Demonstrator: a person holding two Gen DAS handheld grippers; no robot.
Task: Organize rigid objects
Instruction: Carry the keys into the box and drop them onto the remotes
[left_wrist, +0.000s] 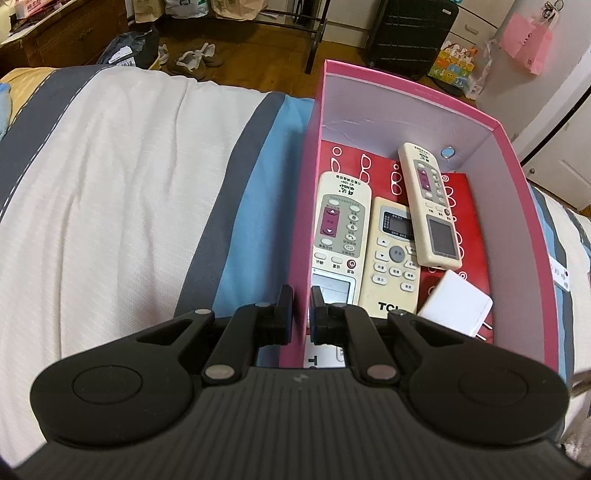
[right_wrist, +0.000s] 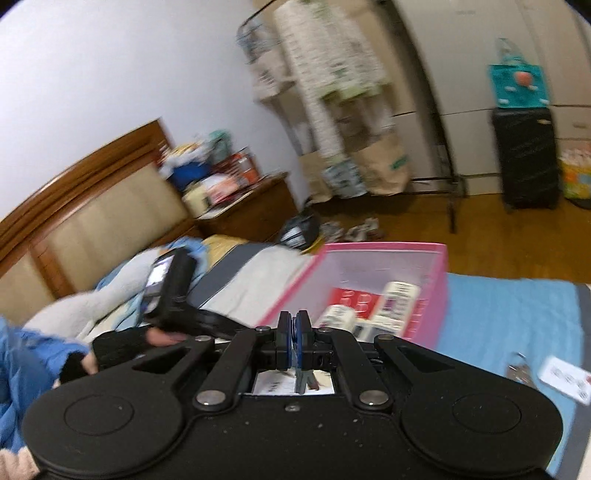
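Left hand-held gripper (left_wrist: 300, 295) pinches the pink box (left_wrist: 517, 155) wall at lower centre — right hand-held gripper (right_wrist: 294, 323) closed, empty.

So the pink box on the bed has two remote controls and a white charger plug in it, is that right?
Not quite: the pink box on the bed holds three remote controls, not two: left, middle and right. The white charger plug is in there too. The left wrist view shows it.
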